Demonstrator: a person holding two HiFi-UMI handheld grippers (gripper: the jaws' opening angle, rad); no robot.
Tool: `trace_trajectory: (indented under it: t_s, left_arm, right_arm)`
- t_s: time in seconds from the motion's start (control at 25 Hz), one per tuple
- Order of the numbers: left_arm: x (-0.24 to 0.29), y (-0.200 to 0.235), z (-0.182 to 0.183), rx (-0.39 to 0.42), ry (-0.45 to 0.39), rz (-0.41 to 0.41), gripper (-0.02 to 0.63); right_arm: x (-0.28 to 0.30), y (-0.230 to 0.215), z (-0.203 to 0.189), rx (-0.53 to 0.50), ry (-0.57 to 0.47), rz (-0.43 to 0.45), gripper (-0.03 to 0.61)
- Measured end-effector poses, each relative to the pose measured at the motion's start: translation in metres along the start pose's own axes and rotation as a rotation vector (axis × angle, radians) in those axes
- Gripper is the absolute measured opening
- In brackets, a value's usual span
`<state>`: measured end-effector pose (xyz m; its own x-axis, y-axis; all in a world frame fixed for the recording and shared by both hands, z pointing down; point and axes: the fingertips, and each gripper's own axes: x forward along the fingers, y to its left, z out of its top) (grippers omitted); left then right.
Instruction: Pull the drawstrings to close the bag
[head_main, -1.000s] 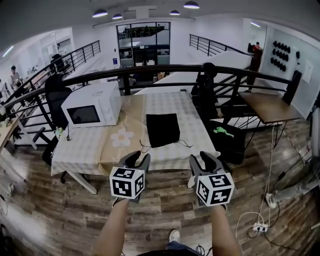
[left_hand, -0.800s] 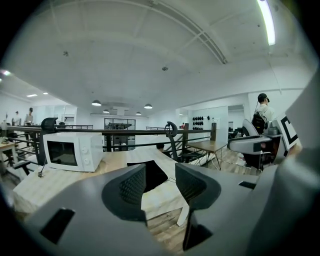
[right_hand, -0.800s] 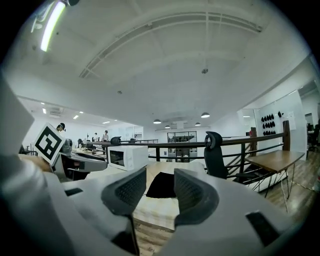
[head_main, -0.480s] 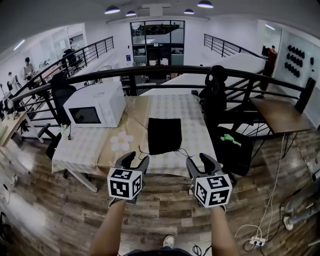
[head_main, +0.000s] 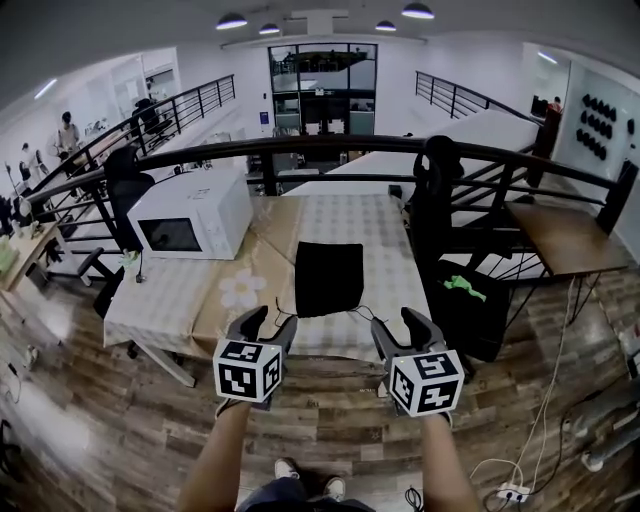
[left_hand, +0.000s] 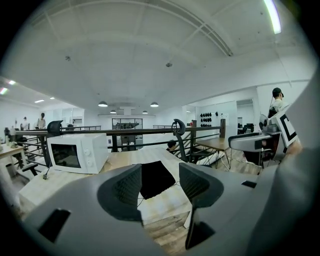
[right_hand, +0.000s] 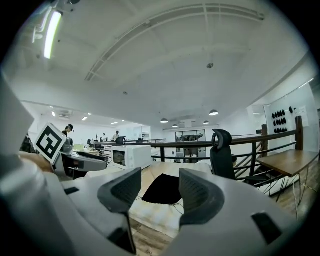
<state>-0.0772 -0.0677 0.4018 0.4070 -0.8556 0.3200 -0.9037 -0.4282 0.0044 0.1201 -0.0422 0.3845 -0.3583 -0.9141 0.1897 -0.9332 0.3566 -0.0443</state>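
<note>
A long table (head_main: 370, 225) under a pale checked cloth stands on wood flooring against a dark railing (head_main: 330, 146), with a white microwave (head_main: 190, 212) at its far left. To the right of the microwave, near the table's near edge, the black bag (head_main: 328, 278) lies flat. Its long axis runs away from the person. Its mouth seems to face the near edge, where thin drawstrings (head_main: 362, 313) trail out. Bare cloth surrounds the bag on every side. An office chair (head_main: 440, 190) stands well right of the microwave, off the table's edge.

The left gripper (head_main: 267, 322) and right gripper (head_main: 402, 328) hover short of the near edge. Their jaws have just been opening and are now spread with nothing between them.
</note>
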Motion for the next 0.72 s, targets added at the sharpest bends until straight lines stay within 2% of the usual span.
trace_trajectory:
  t_s: [0.32, 0.72]
  left_arm:
    - [0.021, 0.01, -0.001, -0.001, -0.017, -0.01, 0.233]
    - [0.08, 0.054, 0.016, -0.014, -0.02, -0.02, 0.233]
  right_arm:
    - [0.029, 0.001, 0.0, -0.023, 0.0, 0.012, 0.221]
    - [0.102, -0.011, 0.019, -0.05, 0.015, 0.005, 0.221]
